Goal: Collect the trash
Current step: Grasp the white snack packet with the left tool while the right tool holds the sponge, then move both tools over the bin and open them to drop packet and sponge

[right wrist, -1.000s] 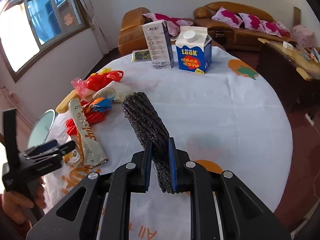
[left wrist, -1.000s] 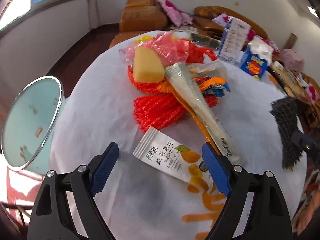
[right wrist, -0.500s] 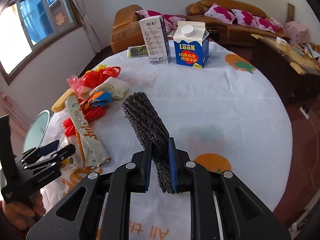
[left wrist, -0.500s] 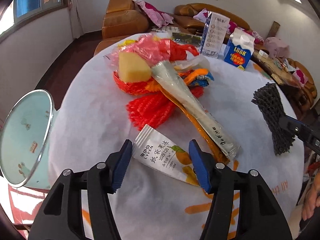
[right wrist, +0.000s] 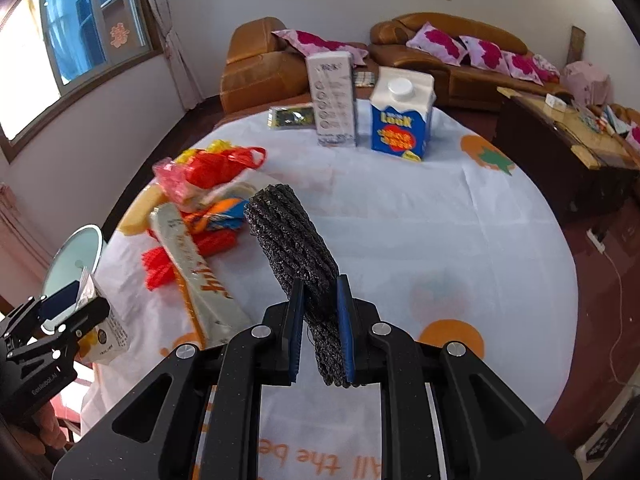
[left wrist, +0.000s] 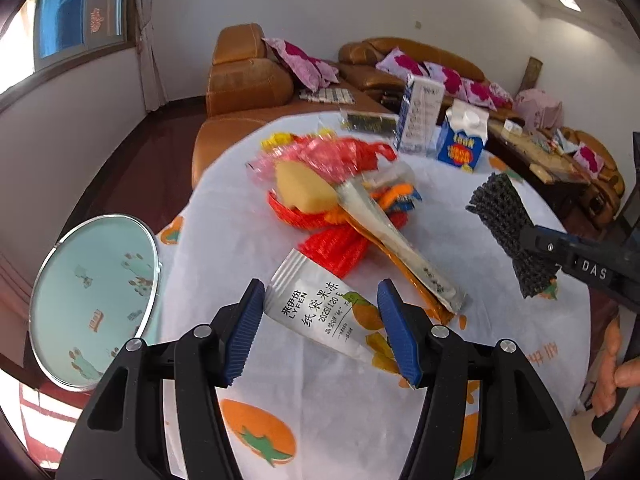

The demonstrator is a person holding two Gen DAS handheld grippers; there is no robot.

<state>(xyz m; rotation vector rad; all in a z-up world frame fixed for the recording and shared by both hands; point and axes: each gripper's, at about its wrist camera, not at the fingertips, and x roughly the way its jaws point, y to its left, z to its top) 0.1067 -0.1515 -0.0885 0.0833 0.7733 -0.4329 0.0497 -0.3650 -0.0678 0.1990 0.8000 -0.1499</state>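
A white fruit-jelly sachet (left wrist: 320, 308) sits crosswise between the blue pads of my left gripper (left wrist: 320, 300), which is shut on it and holds it just above the white tablecloth (left wrist: 224, 240). The right wrist view shows the same sachet (right wrist: 102, 330) in the left gripper (right wrist: 76, 308) near the table's left edge. My right gripper (right wrist: 318, 284) is shut on a black foam net sleeve (right wrist: 292, 236), which sticks up out of the jaws. The net sleeve (left wrist: 508, 224) hangs over the table's right side.
A trash pile lies mid-table: red mesh net (left wrist: 336, 248), yellow sponge (left wrist: 304, 192), long silver wrapper (left wrist: 392, 240), pink and red bags (left wrist: 336, 152). A round bin with a pale green liner (left wrist: 92, 300) stands off the left edge. A blue milk carton (right wrist: 400, 116) and white box (right wrist: 334, 96) stand at the back.
The left jaws have closed from wide apart onto the sachet, then lifted it off the cloth. Both grippers have drawn back and up; the right still holds the black net.
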